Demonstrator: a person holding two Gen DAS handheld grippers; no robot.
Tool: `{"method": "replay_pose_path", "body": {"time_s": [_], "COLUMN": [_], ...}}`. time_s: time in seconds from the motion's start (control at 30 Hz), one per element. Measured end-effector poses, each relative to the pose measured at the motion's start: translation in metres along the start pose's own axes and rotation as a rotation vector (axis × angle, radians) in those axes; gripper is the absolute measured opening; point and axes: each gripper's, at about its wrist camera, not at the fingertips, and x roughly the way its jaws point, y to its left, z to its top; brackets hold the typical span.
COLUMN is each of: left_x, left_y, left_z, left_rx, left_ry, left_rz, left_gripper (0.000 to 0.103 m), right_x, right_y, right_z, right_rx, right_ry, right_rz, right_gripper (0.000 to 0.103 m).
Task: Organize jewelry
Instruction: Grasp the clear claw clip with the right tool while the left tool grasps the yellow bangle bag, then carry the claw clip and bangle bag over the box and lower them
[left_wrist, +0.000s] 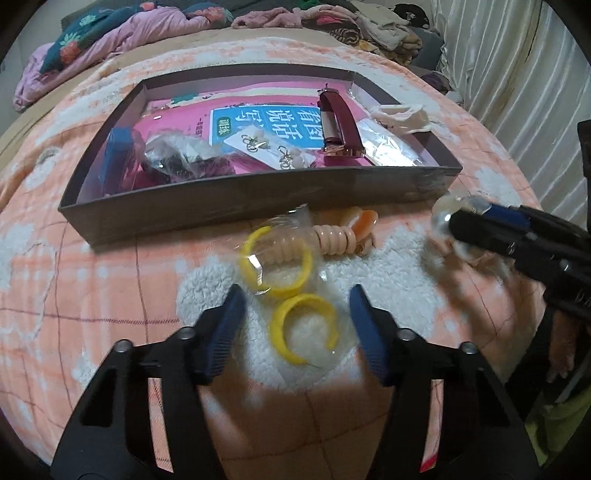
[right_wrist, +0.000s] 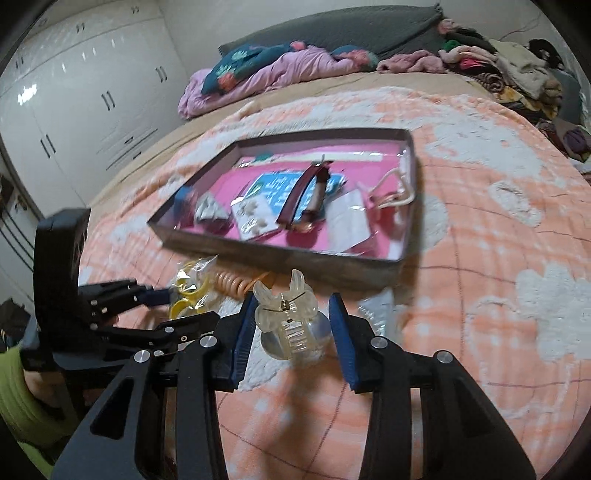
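Both grippers spread: left gripper (left_wrist: 295, 317) around yellow hoops (left_wrist: 275, 267); right gripper (right_wrist: 291, 321) flanking upright clear claw clip (right_wrist: 286, 317).

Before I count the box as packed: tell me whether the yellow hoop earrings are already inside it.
No: the yellow hoop earrings lie in their clear bag on the blanket, outside the box and between the open left gripper fingers.

Crumpled bedding (right_wrist: 258, 79), clothes heap (right_wrist: 517, 74), white wardrobe (right_wrist: 85, 96).
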Motion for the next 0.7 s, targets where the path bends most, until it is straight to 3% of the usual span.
{"method": "replay_pose_path", "body": {"time_s": [0.1, 0.7], "left_x": [-0.003, -0.088], "left_y": [-0.003, 0.042], "left_z": [-0.001, 0.042], "left_rx": [0.021, -0.071], "left_ry": [-0.006, -0.227], "left_rz": [0.004, 0.068], "left_gripper": [0.03, 0.029], "right_x": [-0.006, -0.047], "right_y": [-0.003, 0.028], "right_z": [0.002, 0.043], "right_rx": [0.009, -0.058], "right_ry": [-0.015, -0.176], "right_rz": [0.004, -0.005], "right_gripper": [0.038, 0.038]}}
